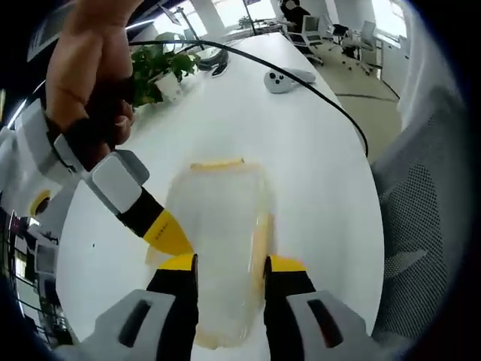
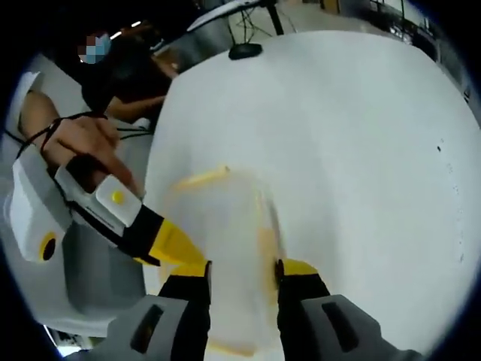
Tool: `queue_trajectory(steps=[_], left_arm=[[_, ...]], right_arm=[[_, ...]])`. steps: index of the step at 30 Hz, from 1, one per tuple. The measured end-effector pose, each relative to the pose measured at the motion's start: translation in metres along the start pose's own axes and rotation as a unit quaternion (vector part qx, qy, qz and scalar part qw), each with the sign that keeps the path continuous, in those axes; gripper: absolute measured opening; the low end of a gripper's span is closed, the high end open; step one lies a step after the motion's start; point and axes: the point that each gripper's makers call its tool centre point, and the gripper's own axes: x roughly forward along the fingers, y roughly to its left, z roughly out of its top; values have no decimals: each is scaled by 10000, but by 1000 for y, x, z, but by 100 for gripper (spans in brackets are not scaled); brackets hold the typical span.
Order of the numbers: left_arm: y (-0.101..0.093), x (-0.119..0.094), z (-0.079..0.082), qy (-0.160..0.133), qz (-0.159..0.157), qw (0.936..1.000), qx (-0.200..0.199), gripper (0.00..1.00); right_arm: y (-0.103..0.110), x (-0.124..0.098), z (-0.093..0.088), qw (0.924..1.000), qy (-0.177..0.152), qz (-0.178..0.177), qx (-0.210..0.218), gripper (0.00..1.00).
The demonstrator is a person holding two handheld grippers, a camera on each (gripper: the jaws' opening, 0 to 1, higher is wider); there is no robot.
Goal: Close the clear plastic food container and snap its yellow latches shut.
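The clear plastic container (image 1: 222, 226) lies on the white table (image 1: 316, 188) with its lid on. One yellow latch (image 1: 216, 162) sits at its far end and another (image 1: 263, 233) along its right side. My left gripper (image 1: 229, 274) is open, its jaws spread over the container's near end. A hand holds the right gripper (image 1: 167, 233), whose yellow tip meets the container's left side. In the right gripper view my right gripper (image 2: 242, 282) is open over the container (image 2: 225, 226), where a yellow latch (image 2: 201, 178) shows at the far end. The left gripper (image 2: 176, 244) reaches its left edge.
A potted plant (image 1: 161, 71), a black cable (image 1: 316, 90) and a grey device (image 1: 282, 79) lie at the table's far end. A mesh chair (image 1: 421, 226) stands on the right. A seated person (image 2: 128, 83) and a monitor base (image 2: 244, 51) are at the back.
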Motion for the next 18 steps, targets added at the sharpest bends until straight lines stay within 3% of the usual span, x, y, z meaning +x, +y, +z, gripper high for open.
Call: queue_trajectory(steps=[5, 18], left_arm=[[1, -2, 2, -35, -157, 9998, -94, 33], [0, -4, 3, 104, -232, 9997, -58, 35]], right_arm=[[4, -2, 3, 9997, 140, -156, -160, 33], [3, -7, 2, 9989, -124, -445, 0, 33]])
